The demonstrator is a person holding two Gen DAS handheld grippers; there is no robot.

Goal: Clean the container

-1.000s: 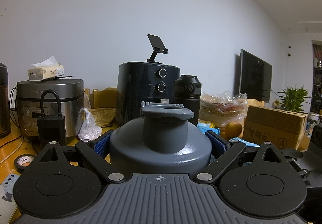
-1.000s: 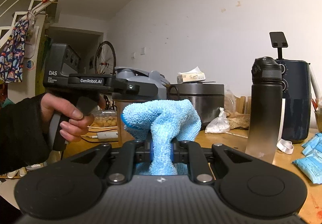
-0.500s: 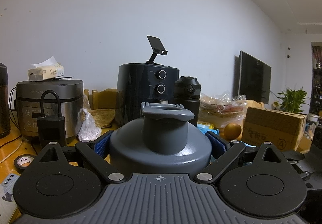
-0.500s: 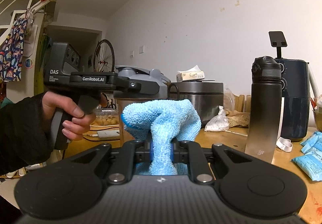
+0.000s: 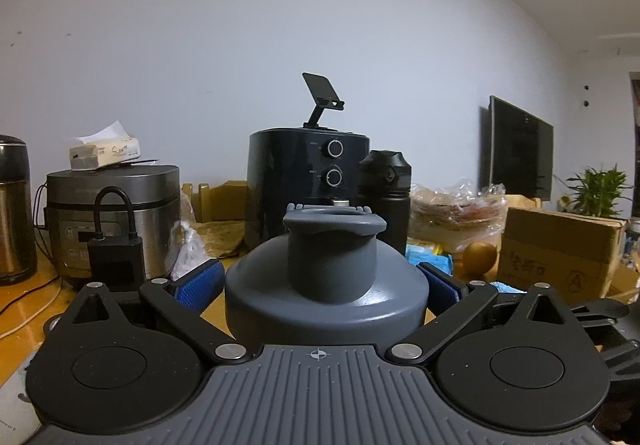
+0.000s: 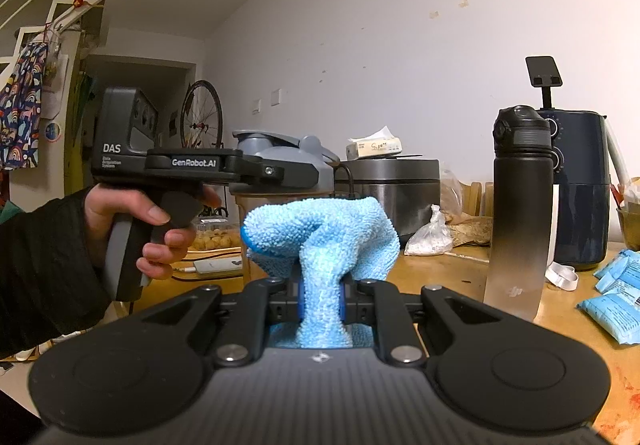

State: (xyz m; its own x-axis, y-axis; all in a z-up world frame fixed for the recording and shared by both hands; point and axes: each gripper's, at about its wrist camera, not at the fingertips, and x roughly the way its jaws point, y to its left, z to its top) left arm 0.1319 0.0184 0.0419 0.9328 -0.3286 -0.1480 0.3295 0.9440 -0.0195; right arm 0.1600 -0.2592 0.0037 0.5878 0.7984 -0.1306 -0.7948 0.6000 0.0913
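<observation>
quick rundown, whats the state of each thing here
left gripper: shut on the grey container lid
grey container lid: upright, spout open
right gripper: shut on the blue cloth
blue cloth: bunched, held up
black bottle: upright, capped

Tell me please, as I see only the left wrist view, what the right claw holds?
Observer: The right claw is shut on a blue cloth.
Operator: Is the cloth on my container?
Observer: It sits in front of the container and hides most of its body; I cannot tell whether they touch.
Operator: What does the body look like?
Observer: The strip showing below the grey lid is translucent brown.
</observation>
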